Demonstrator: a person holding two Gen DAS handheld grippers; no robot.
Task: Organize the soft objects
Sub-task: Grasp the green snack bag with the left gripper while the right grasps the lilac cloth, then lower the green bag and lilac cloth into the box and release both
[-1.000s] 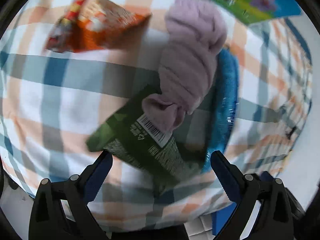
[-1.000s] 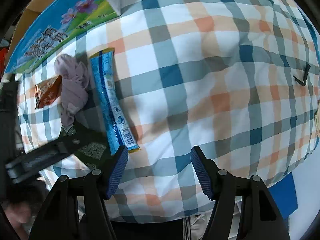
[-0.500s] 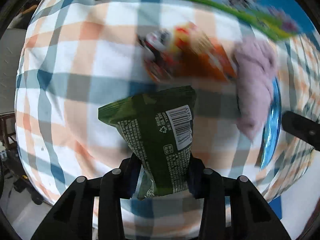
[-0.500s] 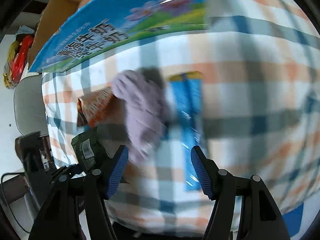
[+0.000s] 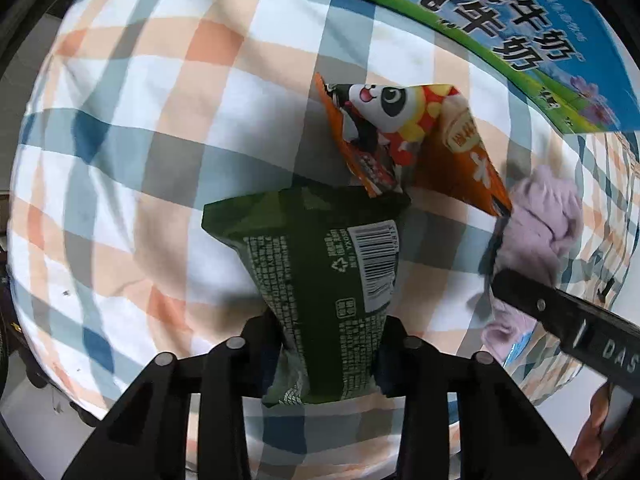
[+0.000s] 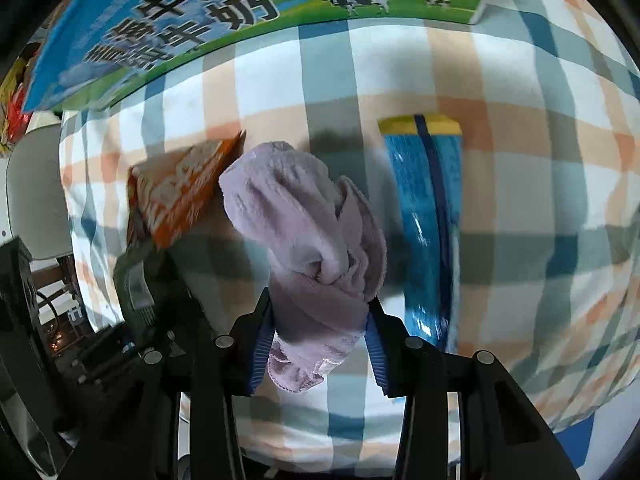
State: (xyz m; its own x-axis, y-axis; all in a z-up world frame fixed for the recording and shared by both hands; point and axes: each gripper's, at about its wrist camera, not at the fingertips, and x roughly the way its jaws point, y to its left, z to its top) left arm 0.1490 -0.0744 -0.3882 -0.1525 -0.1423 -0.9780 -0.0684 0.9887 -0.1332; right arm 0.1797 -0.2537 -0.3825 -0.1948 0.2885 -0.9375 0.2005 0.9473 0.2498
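Moved: half a second back the right tongs (image 6: pixel 320 332) stood wide and empty near the lilac fleecy cloth bundle (image 6: pixel 316 240); they have since closed on its near end. The left tongs (image 5: pixel 330 344) still grip the dark green foil snack packet (image 5: pixel 320 280), as they did then.
Left tongs: narrow, pinching the near end of the green packet, barcode side up, its far end reaching toward the orange packet.
Right tongs: narrow, clamped on the bundle's near end; the rest of the bundle lies on the checked cloth.
Orange panda-print snack packet (image 5: pixel 404 140): just beyond the green packet, left of the lilac bundle and beside it.
Long blue foil packet (image 6: pixel 428 220): right of the bundle, lying near to far.
Surface: covered by an orange, blue and white checked cloth (image 5: pixel 160 100).
Blue-and-green milk carton box (image 6: pixel 180 12): along the far edge.
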